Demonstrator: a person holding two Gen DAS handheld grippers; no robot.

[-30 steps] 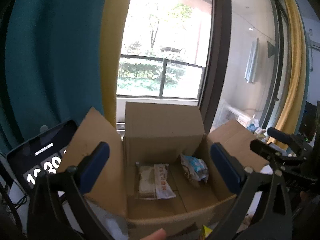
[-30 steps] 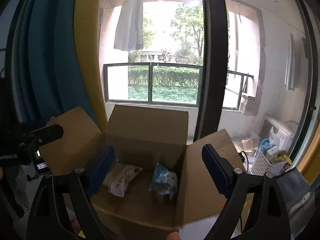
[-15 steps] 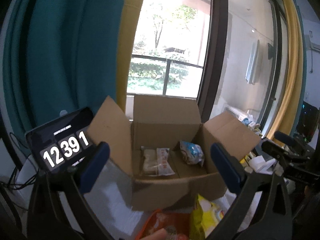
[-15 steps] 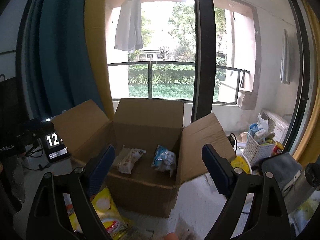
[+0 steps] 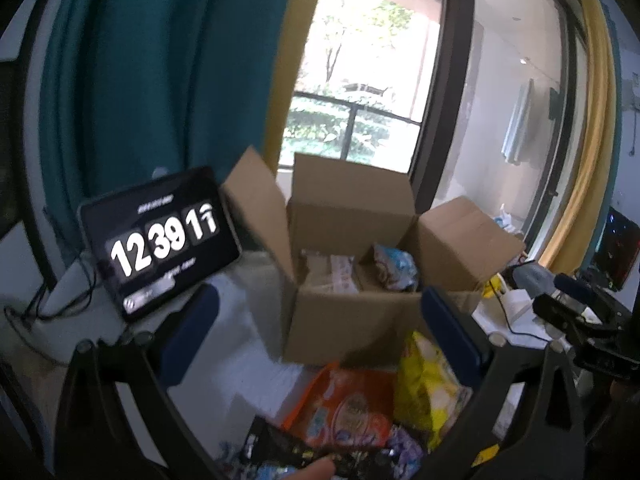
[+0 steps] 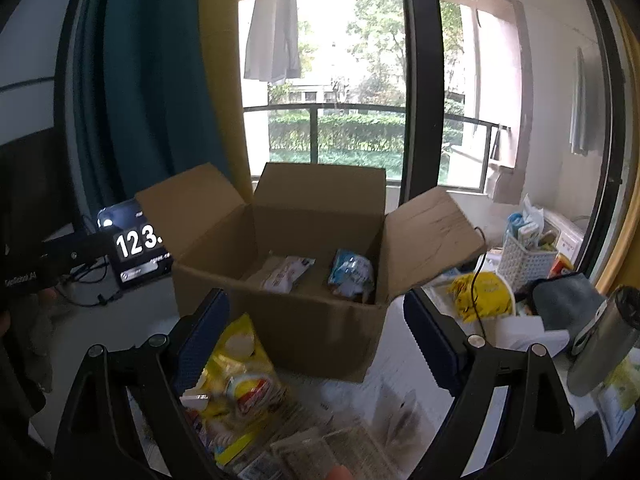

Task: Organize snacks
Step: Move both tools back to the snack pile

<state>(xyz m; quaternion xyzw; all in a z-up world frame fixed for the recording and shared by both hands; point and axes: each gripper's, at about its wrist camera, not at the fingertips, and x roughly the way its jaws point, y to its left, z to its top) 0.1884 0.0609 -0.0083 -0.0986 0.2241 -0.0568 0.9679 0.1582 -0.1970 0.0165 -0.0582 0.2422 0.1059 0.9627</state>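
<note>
An open cardboard box (image 5: 344, 320) (image 6: 304, 332) stands on the white table with a white-pink packet (image 5: 338, 276) (image 6: 286, 274) and a blue-white packet (image 5: 394, 266) (image 6: 350, 274) inside. In front of it lie loose snacks: an orange bag (image 5: 344, 404), a yellow bag (image 5: 428, 388) (image 6: 236, 380), dark wrappers (image 5: 288, 452) and clear packets (image 6: 320, 448). My left gripper (image 5: 320, 340) hangs open above the pile, nothing between its blue pads. My right gripper (image 6: 316, 344) is open too, empty, in front of the box.
A tablet clock (image 5: 160, 240) (image 6: 138, 252) stands left of the box. To the right are a white mesh basket (image 6: 524, 260), a yellow-lidded cup (image 6: 484, 298), a steel flask (image 6: 604, 348) and grey cloth (image 6: 564, 304). Teal and yellow curtains and a window lie behind.
Both grippers have drawn back and up from the box. The loose snack pile in front of it has come into view. Both stay open.
</note>
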